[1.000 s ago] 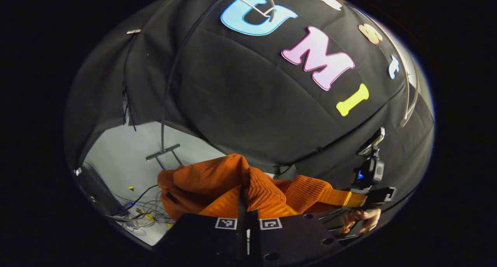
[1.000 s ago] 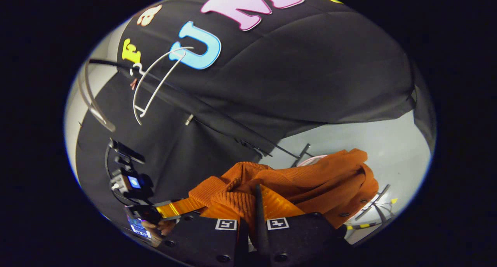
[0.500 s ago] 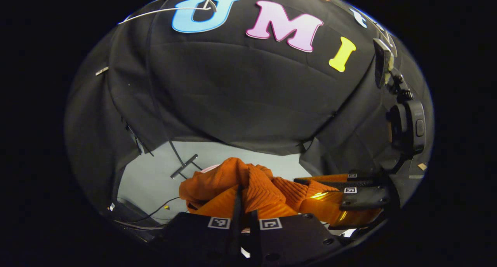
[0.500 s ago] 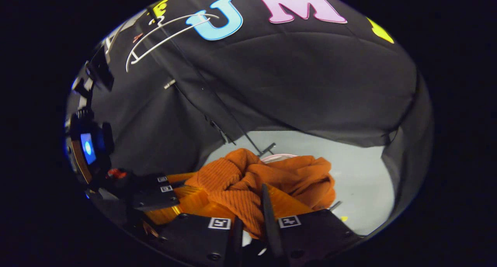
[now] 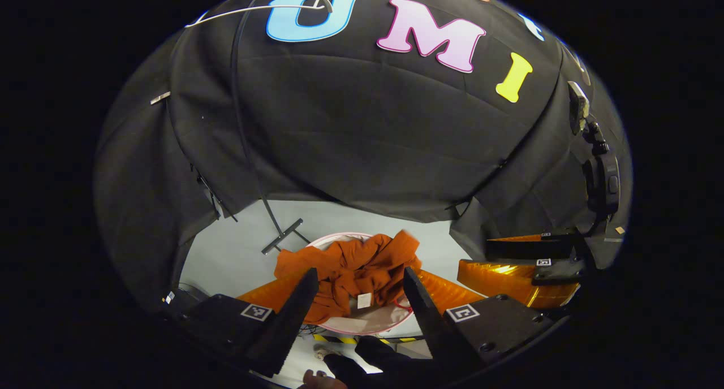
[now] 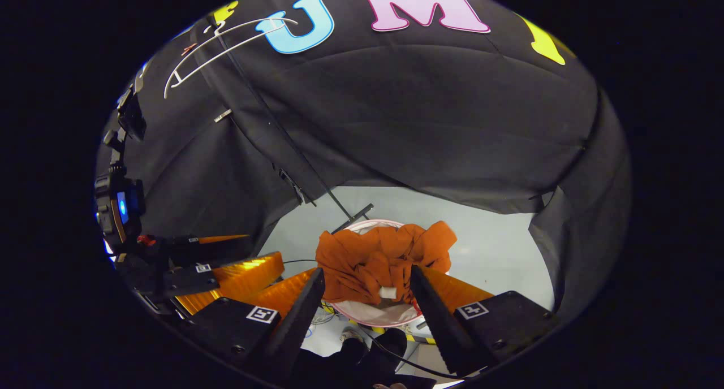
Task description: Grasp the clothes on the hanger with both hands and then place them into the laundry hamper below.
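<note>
The orange knit garment [image 5: 353,262] lies bunched in the round white hamper [image 5: 367,323] on the floor below, draped over its far rim; it is the same garment [image 6: 384,259] and hamper [image 6: 370,316] in the right gripper view. My left gripper [image 5: 356,287] hangs above it, open, nothing between its fingers. My right gripper [image 6: 367,284] is open too, also above the hamper. Each gripper appears beside the other: the right gripper [image 5: 523,264] at the right of the left gripper view, the left gripper [image 6: 223,267] at the left of the right gripper view. The bare white hanger [image 6: 218,50] hangs up on the rail.
A black rack pole [image 5: 249,146] runs down to a foot bar [image 5: 283,236] on the grey floor [image 6: 498,247] behind the hamper. Black cloth walls close the booth on all sides. A person's shoes and dark trouser legs [image 6: 362,349] stand just in front of the hamper.
Both grippers opened and let go of the orange garment, which dropped into the hamper. Before, each was shut on a fold of it, held close together above the hamper.
</note>
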`<state>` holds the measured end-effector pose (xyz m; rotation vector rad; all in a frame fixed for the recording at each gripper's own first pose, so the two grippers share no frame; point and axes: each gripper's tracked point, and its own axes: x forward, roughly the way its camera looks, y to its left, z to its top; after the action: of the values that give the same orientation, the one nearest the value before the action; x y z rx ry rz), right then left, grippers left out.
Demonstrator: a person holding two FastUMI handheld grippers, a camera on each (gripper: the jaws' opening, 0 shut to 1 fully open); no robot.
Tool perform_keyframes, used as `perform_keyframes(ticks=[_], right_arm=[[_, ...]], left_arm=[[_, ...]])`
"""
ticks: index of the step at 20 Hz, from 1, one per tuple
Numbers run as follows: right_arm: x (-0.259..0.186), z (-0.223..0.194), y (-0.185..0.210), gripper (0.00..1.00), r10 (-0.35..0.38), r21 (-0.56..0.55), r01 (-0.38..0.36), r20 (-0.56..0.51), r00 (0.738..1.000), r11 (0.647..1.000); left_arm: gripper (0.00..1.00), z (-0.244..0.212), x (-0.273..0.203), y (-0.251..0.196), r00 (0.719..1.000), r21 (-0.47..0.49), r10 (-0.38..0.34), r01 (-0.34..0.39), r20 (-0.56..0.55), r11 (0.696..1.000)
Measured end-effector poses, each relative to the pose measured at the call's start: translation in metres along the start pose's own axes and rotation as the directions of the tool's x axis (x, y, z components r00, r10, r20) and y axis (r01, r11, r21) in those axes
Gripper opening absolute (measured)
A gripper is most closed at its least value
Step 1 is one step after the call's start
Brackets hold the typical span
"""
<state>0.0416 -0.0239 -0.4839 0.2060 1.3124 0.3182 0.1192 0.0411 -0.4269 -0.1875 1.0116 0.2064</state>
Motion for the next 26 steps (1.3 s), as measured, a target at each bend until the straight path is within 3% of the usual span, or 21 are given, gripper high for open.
perform_keyframes(ticks=[4, 8, 11, 16, 21, 26], right_arm=[[-0.007, 0.002, 0.010, 0.99, 0.014, -0.031, -0.014, 0.015, 1.000, 0.999], [-0.029, -0.001, 0.019, 0.99, -0.002, -0.041, 0.004, 0.053, 0.999, 0.999], [-0.049, -0.005, 0.026, 0.99, -0.030, -0.026, 0.033, 0.100, 0.995, 0.999], [-0.098, -0.008, 0.058, 0.99, -0.074, 0.023, 0.071, 0.208, 0.975, 0.997], [-0.170, 0.002, 0.106, 0.99, -0.100, 0.028, 0.096, 0.370, 0.924, 0.995], [-0.236, 0.024, 0.142, 0.98, -0.111, 0.031, 0.112, 0.545, 0.831, 0.993]], left_arm=[[0.96, 0.005, -0.018, 0.006, 0.999, 0.028, 0.014, -0.015, 0.046, 0.999], [0.95, 0.019, -0.050, -0.006, 0.992, 0.028, -0.044, 0.041, 0.121, 0.999], [0.92, 0.024, -0.074, -0.005, 0.984, 0.079, -0.066, 0.053, 0.165, 0.995], [0.96, 0.038, -0.133, -0.008, 0.953, 0.191, -0.152, 0.103, 0.262, 0.976], [0.96, 0.051, -0.206, -0.008, 0.888, 0.276, -0.258, 0.157, 0.381, 0.948], [0.95, 0.068, -0.277, -0.013, 0.805, 0.348, -0.312, 0.141, 0.504, 0.927]])
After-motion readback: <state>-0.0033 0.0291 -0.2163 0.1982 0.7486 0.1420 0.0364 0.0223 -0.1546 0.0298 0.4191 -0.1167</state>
